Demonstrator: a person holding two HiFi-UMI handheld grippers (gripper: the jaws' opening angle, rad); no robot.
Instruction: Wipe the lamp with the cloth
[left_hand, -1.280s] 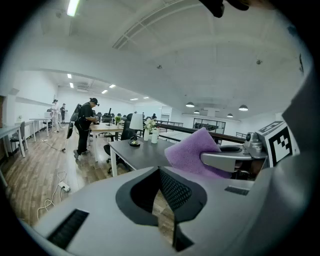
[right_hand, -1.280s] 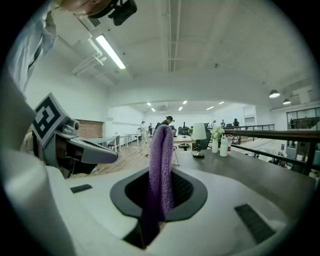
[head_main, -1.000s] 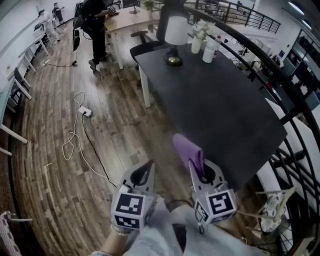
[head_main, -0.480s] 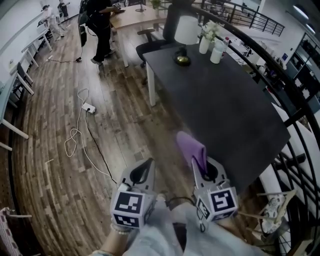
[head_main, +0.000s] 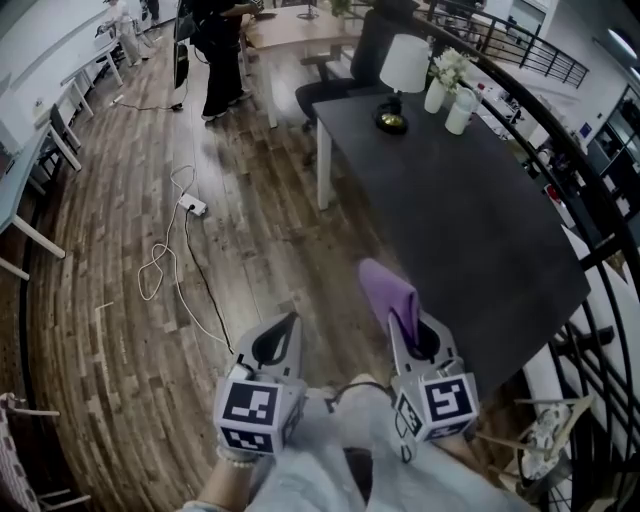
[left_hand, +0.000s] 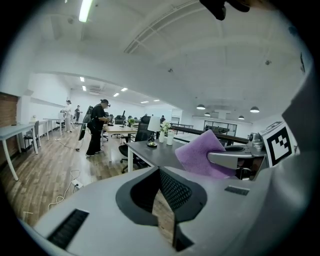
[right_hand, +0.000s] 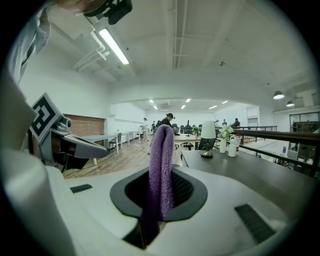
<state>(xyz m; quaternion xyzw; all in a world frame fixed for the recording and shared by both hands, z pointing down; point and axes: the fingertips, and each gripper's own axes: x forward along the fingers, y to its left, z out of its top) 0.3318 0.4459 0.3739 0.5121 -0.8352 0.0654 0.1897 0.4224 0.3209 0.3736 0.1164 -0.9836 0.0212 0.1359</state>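
A purple cloth (head_main: 389, 293) stands up out of my right gripper (head_main: 405, 333), whose jaws are shut on it; the right gripper view shows the cloth (right_hand: 161, 167) pinched upright between them. My left gripper (head_main: 281, 335) is shut with nothing in it, beside the right one above the wooden floor. The lamp (head_main: 403, 74), white shade on a dark round base, stands at the far end of the dark table (head_main: 470, 230), well away from both grippers. In the right gripper view the lamp (right_hand: 207, 136) is small and distant.
A white vase with flowers (head_main: 437, 90) and a white bottle (head_main: 459, 110) stand next to the lamp. A black office chair (head_main: 345, 75) sits at the table's far end. A white cable and power strip (head_main: 190, 207) lie on the floor. A black railing (head_main: 590, 200) runs along the right. People stand far back.
The view has shifted so the table and lamp sit further right and nearer. Both grippers keep their pose, with the cloth still held in the right one.
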